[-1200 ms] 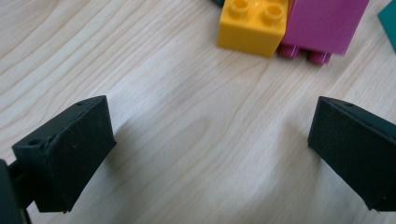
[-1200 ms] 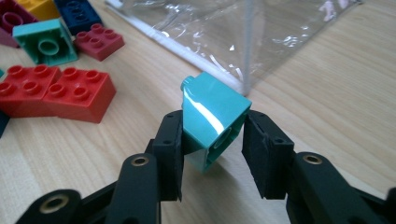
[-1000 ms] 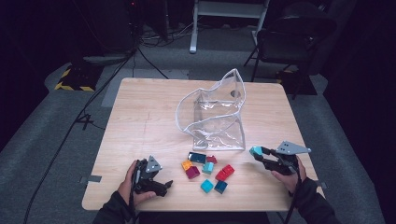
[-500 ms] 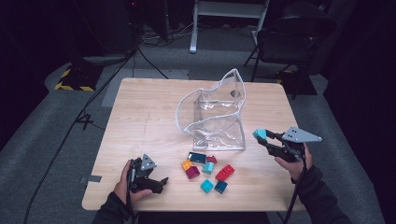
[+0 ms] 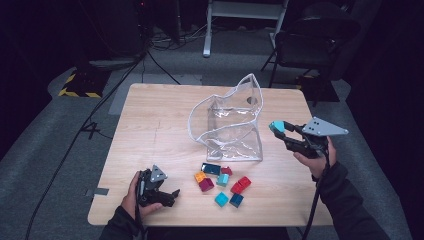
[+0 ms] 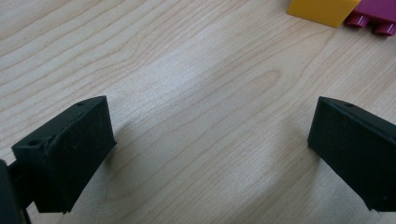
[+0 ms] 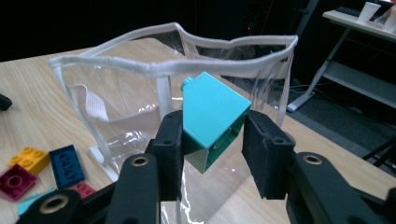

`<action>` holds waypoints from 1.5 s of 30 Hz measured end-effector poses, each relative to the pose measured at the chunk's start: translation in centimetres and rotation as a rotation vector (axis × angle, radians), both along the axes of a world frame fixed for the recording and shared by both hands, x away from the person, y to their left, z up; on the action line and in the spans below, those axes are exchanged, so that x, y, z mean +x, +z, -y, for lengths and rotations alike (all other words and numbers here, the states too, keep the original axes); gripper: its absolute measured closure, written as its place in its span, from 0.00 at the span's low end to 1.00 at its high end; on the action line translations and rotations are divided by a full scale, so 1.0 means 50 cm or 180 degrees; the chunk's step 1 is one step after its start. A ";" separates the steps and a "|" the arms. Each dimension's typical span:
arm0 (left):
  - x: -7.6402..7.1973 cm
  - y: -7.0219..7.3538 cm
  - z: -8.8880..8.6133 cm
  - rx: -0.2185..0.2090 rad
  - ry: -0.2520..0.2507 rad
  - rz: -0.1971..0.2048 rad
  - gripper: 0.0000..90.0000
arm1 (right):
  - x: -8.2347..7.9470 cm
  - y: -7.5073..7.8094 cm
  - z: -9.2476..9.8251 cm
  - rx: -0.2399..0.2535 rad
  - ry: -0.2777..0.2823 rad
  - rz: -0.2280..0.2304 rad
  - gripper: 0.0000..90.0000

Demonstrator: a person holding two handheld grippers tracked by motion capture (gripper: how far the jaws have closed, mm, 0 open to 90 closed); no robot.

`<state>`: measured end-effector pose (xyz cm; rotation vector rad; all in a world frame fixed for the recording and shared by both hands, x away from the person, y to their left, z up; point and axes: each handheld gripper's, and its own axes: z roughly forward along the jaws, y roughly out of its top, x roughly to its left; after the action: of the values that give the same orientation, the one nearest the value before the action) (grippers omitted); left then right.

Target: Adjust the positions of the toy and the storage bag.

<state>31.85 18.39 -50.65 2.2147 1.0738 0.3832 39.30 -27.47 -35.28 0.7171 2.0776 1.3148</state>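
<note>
Wooden counter (image 5: 160,125): right tool (image 5: 281,131) clamps a teal brick (image 7: 212,116), clear bag (image 5: 232,122) mouth just left; left tool (image 5: 167,196) gapes empty.

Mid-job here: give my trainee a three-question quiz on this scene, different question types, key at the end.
1. True or false: the right tongs hold a teal brick.
2. What stands on the table beyond the loose bricks? A) a clear bag B) a metal bowl C) a cardboard box
3. How do the left tongs stand?

Key:
1. True.
2. A, the clear bag, standing open.
3. Open, nothing between them, low over bare wood.
</note>
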 end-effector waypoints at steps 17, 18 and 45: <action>0.001 0.000 0.000 0.0004 0.0012 -0.0007 0.01 | 0.009 0.079 -0.046 0.0060 0.0011 0.0238 0.66; 0.001 0.000 0.000 0.0004 0.0009 -0.0003 0.01 | 0.009 0.081 -0.048 0.0064 0.0018 0.0244 0.66; 0.001 0.000 0.000 0.0003 0.0010 -0.0003 0.00 | 0.045 0.106 -0.133 0.0084 0.0068 0.0232 0.66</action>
<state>31.91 18.40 -50.65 2.2145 1.0777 0.3841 41.55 -20.81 -29.97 0.6502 2.0187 1.3621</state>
